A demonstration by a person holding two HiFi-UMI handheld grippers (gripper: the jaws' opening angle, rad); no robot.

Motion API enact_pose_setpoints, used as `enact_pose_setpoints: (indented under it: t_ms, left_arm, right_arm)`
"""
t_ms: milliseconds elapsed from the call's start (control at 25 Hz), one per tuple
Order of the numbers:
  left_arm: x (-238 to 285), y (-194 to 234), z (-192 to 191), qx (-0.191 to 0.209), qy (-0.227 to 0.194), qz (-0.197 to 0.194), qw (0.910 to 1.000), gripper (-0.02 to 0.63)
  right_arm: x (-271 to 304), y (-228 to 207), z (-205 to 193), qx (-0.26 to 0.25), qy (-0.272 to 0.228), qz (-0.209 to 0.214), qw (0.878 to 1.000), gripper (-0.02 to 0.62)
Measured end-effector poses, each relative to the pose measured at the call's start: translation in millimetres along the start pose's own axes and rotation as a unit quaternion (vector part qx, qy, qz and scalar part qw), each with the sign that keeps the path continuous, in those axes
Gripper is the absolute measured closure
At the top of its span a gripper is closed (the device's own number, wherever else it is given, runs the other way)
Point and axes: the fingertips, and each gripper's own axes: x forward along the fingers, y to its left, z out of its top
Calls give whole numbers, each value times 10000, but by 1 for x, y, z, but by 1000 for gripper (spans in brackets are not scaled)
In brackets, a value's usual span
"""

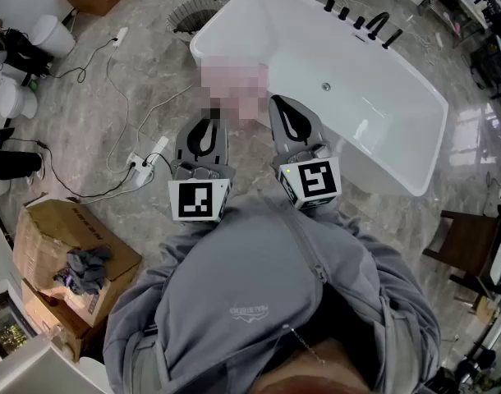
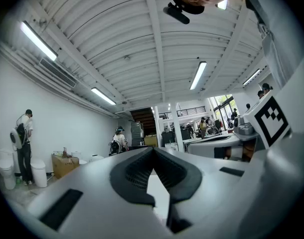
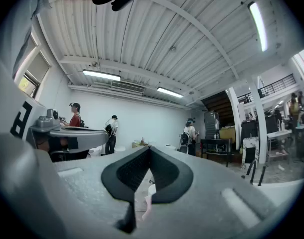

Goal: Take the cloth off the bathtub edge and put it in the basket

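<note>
Both grippers, left (image 1: 206, 125) and right (image 1: 282, 105), are pressed together and empty. The pinkish cloth (image 1: 234, 91), blurred, lies on the bathtub (image 1: 382, 138) rim just ahead. Best spread one wide before reaching.

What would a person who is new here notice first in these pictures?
The large white bathtub fills the upper right of the head view. Just before it, at the middle, the left gripper and right gripper are held side by side, both shut and empty. At the lower left, a grey rag lies on a cardboard box.
</note>
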Motion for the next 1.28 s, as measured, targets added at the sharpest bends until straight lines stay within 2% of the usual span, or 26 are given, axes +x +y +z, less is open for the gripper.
enact_pose_setpoints:
  t_ms: [320,640,880,1080,1280]
  left_arm:
    - [1,9,-5,58,-6,-100,9999,600]
    - [-10,25,-18,-36,50,-224,9997,600]
    - [-13,40,-30,-86,63,-122,9999,600]
    - [3,56,-47,-53,142,-10,9999,600]
    - [46,74,-54,-49,80,-6,10000,600]
  right_arm:
    - [9,6,2,-118,-48,-29,9999,591]
    - [11,17,-4,70,-132,-216,9997,591]
    - [20,12,-19,287,-13,-296,9991,591]
    - [44,7,-28,284,-64,-170,9994,591]
    - [88,-18,-36,321,-111,-81,9994,591]
